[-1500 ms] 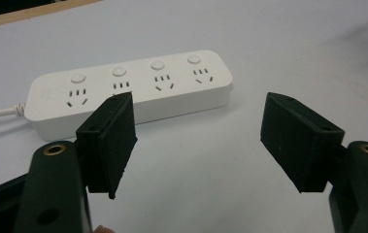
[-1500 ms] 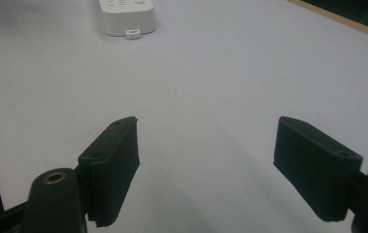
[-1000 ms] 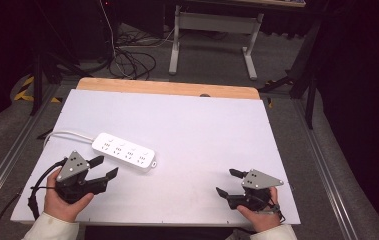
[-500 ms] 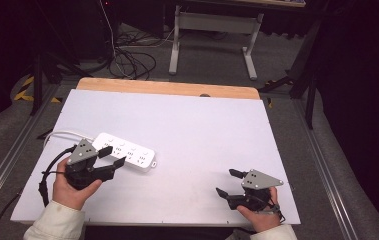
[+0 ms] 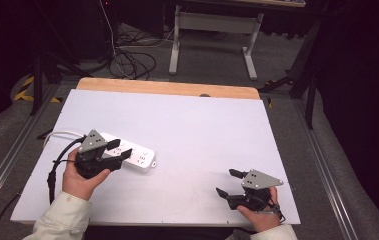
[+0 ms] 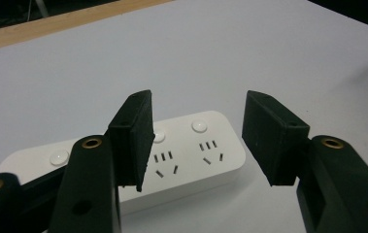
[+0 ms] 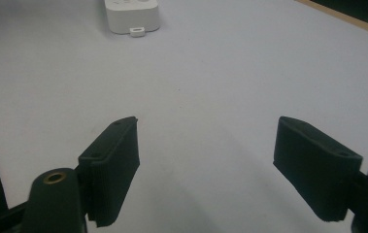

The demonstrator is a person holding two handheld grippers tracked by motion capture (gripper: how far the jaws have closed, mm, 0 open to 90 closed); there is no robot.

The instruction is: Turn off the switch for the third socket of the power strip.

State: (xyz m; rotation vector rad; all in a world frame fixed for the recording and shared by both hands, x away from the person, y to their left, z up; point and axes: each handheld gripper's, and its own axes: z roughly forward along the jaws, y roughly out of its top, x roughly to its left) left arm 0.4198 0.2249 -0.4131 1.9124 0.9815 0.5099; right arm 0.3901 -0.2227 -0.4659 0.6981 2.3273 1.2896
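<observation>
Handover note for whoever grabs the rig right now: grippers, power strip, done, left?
Left gripper: open, held over the near-right end of the power strip, jaws either side of its end sockets in the left gripper view; not closed on it.
Right gripper: open, holds nothing, low at the near right of the table.
Power strip: lies flat at the left of the table, its white cable running off toward the left edge.
Done: left gripper is at the strip.
Left: likely close on the strip and move it; nothing gripped yet.
</observation>
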